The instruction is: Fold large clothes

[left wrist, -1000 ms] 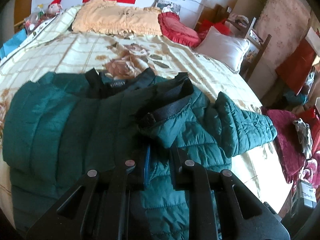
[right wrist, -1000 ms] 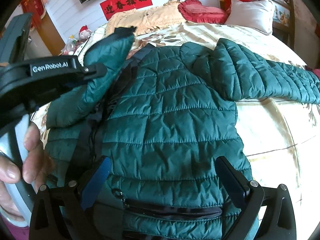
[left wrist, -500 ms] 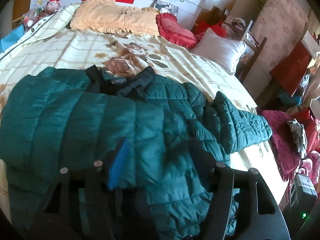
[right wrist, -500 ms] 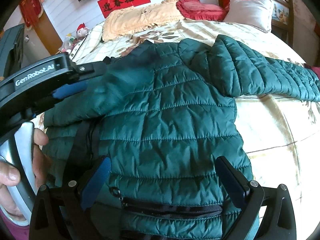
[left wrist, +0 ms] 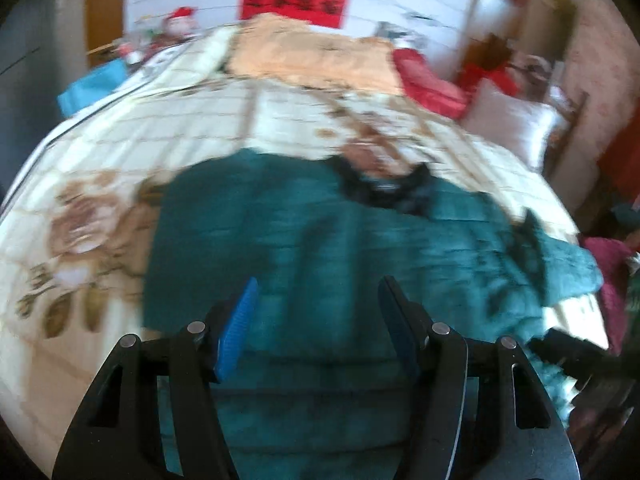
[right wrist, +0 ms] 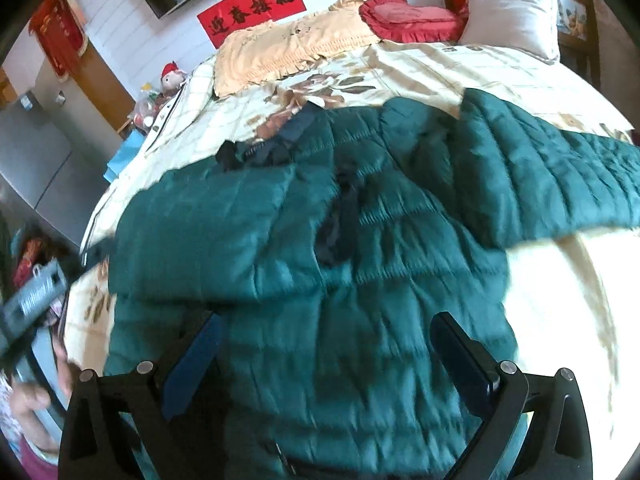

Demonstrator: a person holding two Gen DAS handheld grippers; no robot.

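A dark green quilted jacket lies on the bed, black collar toward the pillows. Its left sleeve is folded across the chest. Its right sleeve stretches out to the right. The jacket also shows, blurred, in the left wrist view. My left gripper is open and empty above the jacket's lower left part. It appears at the left edge of the right wrist view, off the bed. My right gripper is open and empty over the jacket's hem.
At the head of the bed lie a beige pillow cover, a red cushion and a white pillow. A red banner hangs on the wall. A pink cloth heap lies beyond the bed's right edge.
My left gripper let go of the left sleeve, which now lies folded across the chest, and pulled back to the left. My right gripper stayed open over the hem and rose a little.
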